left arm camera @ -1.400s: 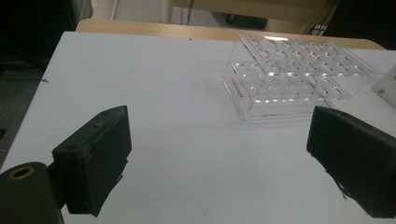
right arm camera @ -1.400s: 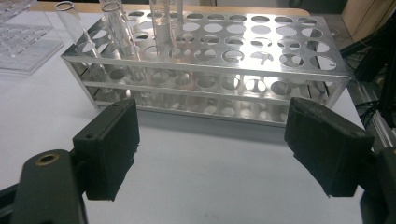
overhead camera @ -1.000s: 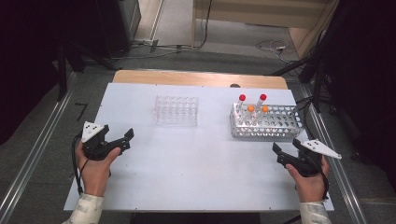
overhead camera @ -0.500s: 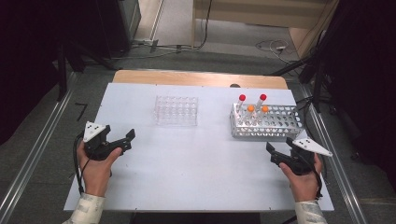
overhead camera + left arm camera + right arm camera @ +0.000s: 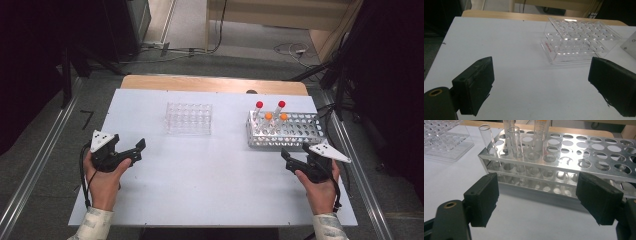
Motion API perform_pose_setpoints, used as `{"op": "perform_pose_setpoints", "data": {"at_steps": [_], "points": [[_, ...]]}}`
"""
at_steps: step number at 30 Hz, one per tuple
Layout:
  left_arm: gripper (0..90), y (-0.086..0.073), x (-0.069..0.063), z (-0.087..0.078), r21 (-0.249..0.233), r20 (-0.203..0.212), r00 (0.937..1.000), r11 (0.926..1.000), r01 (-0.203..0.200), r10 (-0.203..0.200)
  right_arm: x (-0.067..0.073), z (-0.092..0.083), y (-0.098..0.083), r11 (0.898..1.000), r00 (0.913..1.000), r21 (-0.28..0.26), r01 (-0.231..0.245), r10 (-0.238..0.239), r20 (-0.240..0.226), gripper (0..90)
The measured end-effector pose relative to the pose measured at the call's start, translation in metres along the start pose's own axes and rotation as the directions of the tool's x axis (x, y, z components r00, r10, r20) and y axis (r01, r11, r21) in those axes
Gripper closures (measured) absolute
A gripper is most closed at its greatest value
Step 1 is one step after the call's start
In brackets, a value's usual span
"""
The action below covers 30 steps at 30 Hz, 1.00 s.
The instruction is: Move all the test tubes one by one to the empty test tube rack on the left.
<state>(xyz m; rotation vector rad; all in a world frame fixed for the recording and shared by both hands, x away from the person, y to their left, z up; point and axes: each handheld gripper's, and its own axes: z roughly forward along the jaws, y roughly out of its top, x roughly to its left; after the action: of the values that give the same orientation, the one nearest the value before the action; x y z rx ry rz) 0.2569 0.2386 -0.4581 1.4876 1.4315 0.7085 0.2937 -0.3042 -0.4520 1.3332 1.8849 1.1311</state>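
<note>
Metal rack [image 5: 287, 131] sits at the right rear of the white worktop [image 5: 210, 180], w/ a handful of tubes [image 5: 270, 117] standing in its left end: two red-capped, two orange-capped from above, plus at least one uncapped clear tube [image 5: 486, 137] at the corner in the right gripper view. Clear plastic rack [image 5: 189, 118] sits mid-worktop, well apart from the metal one, and every hole I can make out in it looks vacant. So, judging by that, the job (prob. moving tubes from metal rack to clear rack) hasn't really started: nothing lifted, nothing transferred, all of it left to do.

Right tongs [image 5: 290, 161] are spread wide, gripping nothing, held low just in front of the metal rack's near wall, pointing at it; close, but not touching as far as I can tell. Right hand [image 5: 320, 187] comes in from the near edge, wrist roughly straight.

Left tongs [image 5: 136, 150] also spread wide w/ nothing between them, parked near the worktop's left side, aimed across toward the clear rack but well short of it. Left hand [image 5: 102, 180] sits low over the worktop, forearm in from the bottom edge.

Likely next: right side goes for a tube.
</note>
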Motion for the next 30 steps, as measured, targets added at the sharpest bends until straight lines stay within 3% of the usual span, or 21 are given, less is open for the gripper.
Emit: {"op": "perform_pose_setpoints", "data": {"at_steps": [13,30], "points": [[6.8,-0.001,-0.002,0.001,0.0,-0.003,1.0,1.0,-0.005,0.005,0.006,0.015,0.009,1.0,0.9997,-0.014,0.023,-0.023,-0.001,21.5],[6.9,-0.001,-0.001,0.002,0.005,-0.006,1.0,1.0,-0.003,0.003,0.019,0.044,0.023,0.997,0.9985,-0.05,0.054,-0.054,0.004,41.1]]}}
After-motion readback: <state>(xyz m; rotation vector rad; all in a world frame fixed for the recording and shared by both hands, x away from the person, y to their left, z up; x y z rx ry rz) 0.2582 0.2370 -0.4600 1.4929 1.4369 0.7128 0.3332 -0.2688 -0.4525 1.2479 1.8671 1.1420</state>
